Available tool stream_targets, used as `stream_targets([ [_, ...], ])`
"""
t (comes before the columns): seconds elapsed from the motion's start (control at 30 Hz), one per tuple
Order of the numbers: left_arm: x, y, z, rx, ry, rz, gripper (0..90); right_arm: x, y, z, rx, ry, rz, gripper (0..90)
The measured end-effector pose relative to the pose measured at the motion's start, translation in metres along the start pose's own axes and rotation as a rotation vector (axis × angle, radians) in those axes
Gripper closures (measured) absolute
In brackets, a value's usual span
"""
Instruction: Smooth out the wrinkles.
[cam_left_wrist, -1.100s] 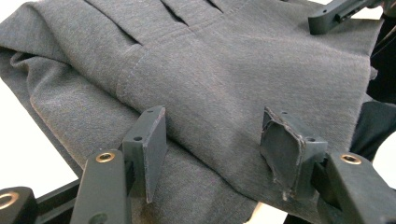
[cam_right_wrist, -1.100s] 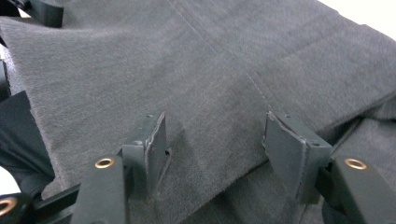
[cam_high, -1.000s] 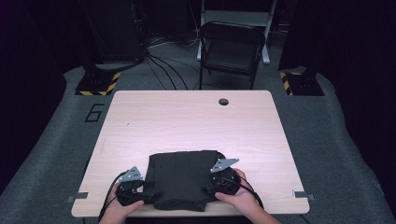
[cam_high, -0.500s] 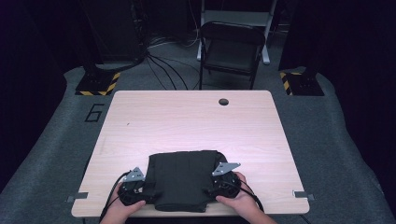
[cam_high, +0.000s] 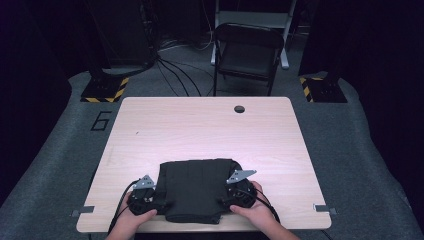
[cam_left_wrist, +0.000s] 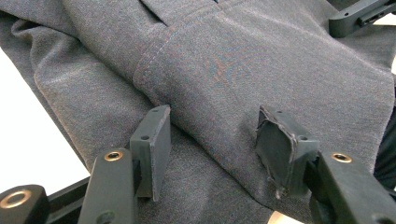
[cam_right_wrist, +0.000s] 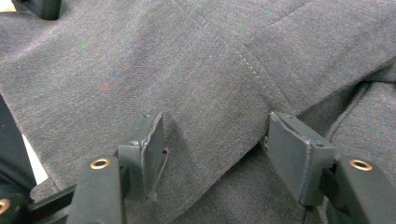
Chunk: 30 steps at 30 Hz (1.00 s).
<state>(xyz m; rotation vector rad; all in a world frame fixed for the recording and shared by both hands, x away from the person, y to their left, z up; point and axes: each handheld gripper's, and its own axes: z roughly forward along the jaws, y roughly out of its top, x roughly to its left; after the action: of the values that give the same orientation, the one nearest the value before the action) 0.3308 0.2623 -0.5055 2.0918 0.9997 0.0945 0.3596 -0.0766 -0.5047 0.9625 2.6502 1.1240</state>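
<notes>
Table (cam_high: 200, 125): light wood top, standing on grey carpet, with a round cable hole (cam_high: 239, 109) near its far edge; a dark folding chair (cam_high: 247, 50) is standing beyond it.

Garment (cam_high: 197, 189): dark grey fabric, folded into a rough rectangle, lying flat on the table at its near edge, between the two hands. In the left gripper view its stitched seam (cam_left_wrist: 159, 51) is running across a folded layer.

Left gripper (cam_high: 152, 200): resting at the garment's left edge, held in the person's left hand (cam_high: 131, 219). Its jaws are standing apart over the cloth, pads (cam_left_wrist: 152, 149) down against the fabric but not pinching it; they have just been closing a little.

Right gripper (cam_high: 234, 192): sitting at the garment's right edge, in the right hand (cam_high: 257, 210). Its jaws are likewise spread, pads (cam_right_wrist: 152, 149) lying on the cloth, a fold edge running between them, nothing clamped.
</notes>
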Motion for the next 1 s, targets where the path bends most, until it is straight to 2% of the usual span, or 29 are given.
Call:
stream_targets([
  [0.1, 0.002, 0.004, 0.001, 0.011, 0.009, 0.024, 44.8, 0.0, 0.001, 0.001, -0.007, -0.008, 0.008, 36.6],
  [0.2, 0.004, 0.006, 0.001, 0.015, 0.013, 0.024, 44.8, -0.002, 0.003, 0.001, 0.003, -0.009, -0.002, 36.5],
  [0.23, 0.005, 0.007, 0.003, 0.005, 0.018, 0.013, 44.8, -0.003, 0.005, 0.002, 0.0, -0.011, 0.005, 36.5],
  [0.33, 0.009, 0.01, 0.004, 0.002, 0.022, 0.016, 44.8, -0.005, 0.007, 0.004, -0.008, -0.019, 0.005, 36.5],
  [0.4, 0.011, 0.012, 0.005, 0.01, 0.023, 0.019, 44.8, -0.006, 0.009, 0.004, 0.003, -0.019, 0.023, 36.2],
  [0.43, 0.011, 0.013, 0.006, 0.0, 0.029, 0.016, 44.7, -0.008, 0.009, 0.005, 0.002, -0.022, 0.004, 36.2],
  [0.67, 0.02, 0.021, 0.01, 0.005, 0.035, 0.019, 44.7, -0.015, 0.016, 0.009, -0.003, -0.034, 0.022, 35.2],
  [0.73, 0.02, 0.022, 0.012, -0.007, 0.044, 0.008, 44.7, -0.016, 0.017, 0.01, -0.002, -0.036, 0.034, 35.0],
  [0.8, 0.023, 0.026, 0.013, 0.007, 0.04, 0.005, 44.7, -0.019, 0.019, 0.01, 0.002, -0.038, 0.028, 34.9],
  [0.83, 0.024, 0.027, 0.014, 0.002, 0.046, 0.008, 44.7, -0.019, 0.02, 0.01, 0.006, -0.043, 0.038, 34.8],
  [0.87, 0.025, 0.028, 0.015, 0.005, 0.045, 0.006, 44.7, -0.021, 0.02, 0.01, 0.009, -0.044, 0.024, 34.7],
  [0.9, 0.027, 0.029, 0.016, 0.002, 0.046, 0.009, 44.7, -0.02, 0.021, 0.011, 0.001, -0.046, 0.042, 34.7],
  [0.93, 0.028, 0.03, 0.016, 0.006, 0.044, 0.007, 44.7, -0.023, 0.021, 0.011, 0.007, -0.043, 0.024, 34.7],
  [1.0, 0.029, 0.031, 0.017, -0.006, 0.047, -0.005, 44.8, -0.025, 0.022, 0.012, 0.002, -0.044, 0.033, 34.5],
])
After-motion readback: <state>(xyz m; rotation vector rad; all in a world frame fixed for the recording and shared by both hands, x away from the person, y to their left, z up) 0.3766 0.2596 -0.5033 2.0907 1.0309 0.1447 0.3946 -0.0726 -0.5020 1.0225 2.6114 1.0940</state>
